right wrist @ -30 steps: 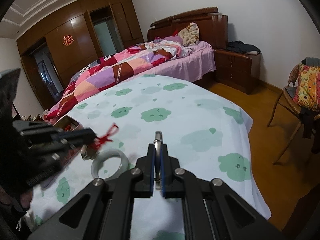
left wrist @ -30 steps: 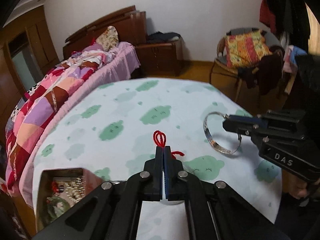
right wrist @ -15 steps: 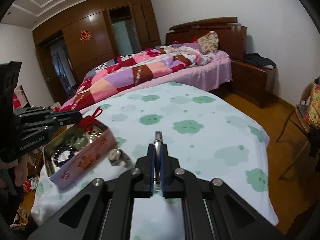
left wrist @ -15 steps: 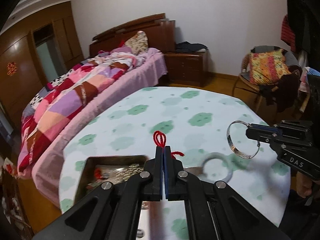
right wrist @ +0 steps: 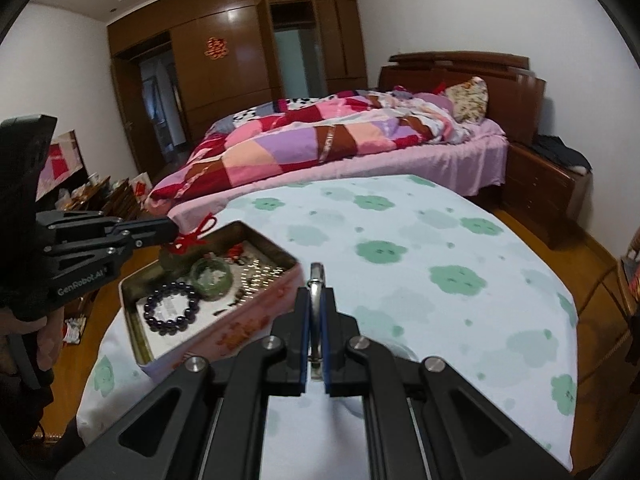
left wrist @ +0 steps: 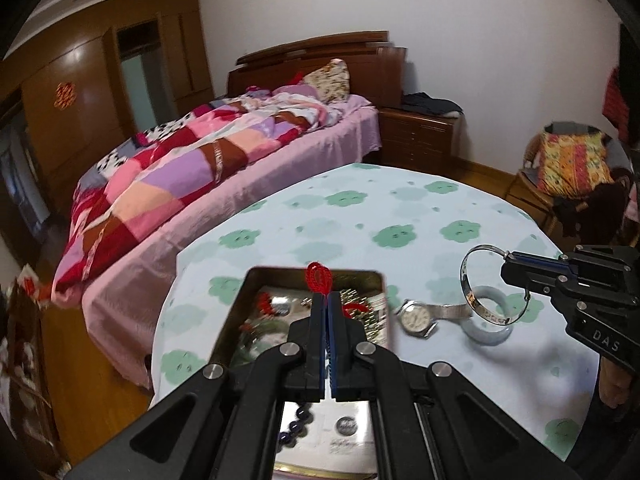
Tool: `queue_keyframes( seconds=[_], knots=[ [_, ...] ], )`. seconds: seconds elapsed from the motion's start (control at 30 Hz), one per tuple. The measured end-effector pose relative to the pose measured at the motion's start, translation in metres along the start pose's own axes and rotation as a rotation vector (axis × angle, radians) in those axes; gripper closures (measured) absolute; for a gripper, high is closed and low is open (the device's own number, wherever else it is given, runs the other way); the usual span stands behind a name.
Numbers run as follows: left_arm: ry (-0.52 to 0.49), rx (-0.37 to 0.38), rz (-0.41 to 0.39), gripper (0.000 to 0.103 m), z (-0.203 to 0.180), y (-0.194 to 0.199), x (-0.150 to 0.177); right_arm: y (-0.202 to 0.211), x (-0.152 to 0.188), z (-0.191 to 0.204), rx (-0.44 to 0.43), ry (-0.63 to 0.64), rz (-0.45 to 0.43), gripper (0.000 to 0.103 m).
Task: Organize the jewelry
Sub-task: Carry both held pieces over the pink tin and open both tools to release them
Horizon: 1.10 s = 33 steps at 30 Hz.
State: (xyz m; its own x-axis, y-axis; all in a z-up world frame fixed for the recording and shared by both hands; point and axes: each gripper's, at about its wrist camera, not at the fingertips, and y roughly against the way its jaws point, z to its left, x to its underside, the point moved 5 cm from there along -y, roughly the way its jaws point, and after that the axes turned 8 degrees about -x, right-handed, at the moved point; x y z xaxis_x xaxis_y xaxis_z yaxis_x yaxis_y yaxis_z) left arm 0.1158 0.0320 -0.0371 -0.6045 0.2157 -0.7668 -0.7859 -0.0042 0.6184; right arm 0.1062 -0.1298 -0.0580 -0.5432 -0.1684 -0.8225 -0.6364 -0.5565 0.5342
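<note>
My left gripper point(left wrist: 325, 300) is shut on a red knotted cord point(left wrist: 318, 277) and holds it over the open tin box point(left wrist: 256, 280). In the right wrist view the left gripper point(right wrist: 172, 229) holds the red cord point(right wrist: 196, 236), with a dark green pendant point(right wrist: 174, 260) hanging into the tin point(right wrist: 256, 316). My right gripper point(right wrist: 315, 280) is shut on a silver bangle point(right wrist: 317, 276); it shows in the left wrist view point(left wrist: 505, 257) with the bangle point(left wrist: 466, 288) above the table. A wristwatch point(left wrist: 416, 317) and a pale jade bangle point(left wrist: 490, 332) lie on the cloth.
The tin holds a dark bead bracelet point(right wrist: 172, 314), a green bangle point(right wrist: 211, 276) and a metal chain point(right wrist: 260, 272). The table has a cloud-print cloth point(right wrist: 440, 264). A bed point(left wrist: 224, 160) stands beyond, a chair point(left wrist: 568, 168) to the right.
My left gripper has carried the red cord left, from over the cloth to over the tin. My right gripper has followed with the silver bangle, now above the jade bangle and watch.
</note>
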Motion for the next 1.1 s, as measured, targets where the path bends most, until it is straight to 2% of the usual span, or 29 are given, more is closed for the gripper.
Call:
queue_keyframes(
  seconds=[0.4,0.77,1.1],
  knots=[
    [0.114,-0.053,0.030,0.103,0.051,-0.006,0.024,-0.031,-0.014,0.053,-0.036,0.123,0.034,0.097],
    [0.157,-0.044,0.052,0.103,0.062,-0.016,0.036,-0.063,-0.021,0.092,-0.052,0.237,0.074,0.097],
    [0.170,-0.039,0.079,0.103,0.063,-0.029,0.048,-0.082,-0.014,0.103,-0.049,0.279,0.110,0.097]
  ],
)
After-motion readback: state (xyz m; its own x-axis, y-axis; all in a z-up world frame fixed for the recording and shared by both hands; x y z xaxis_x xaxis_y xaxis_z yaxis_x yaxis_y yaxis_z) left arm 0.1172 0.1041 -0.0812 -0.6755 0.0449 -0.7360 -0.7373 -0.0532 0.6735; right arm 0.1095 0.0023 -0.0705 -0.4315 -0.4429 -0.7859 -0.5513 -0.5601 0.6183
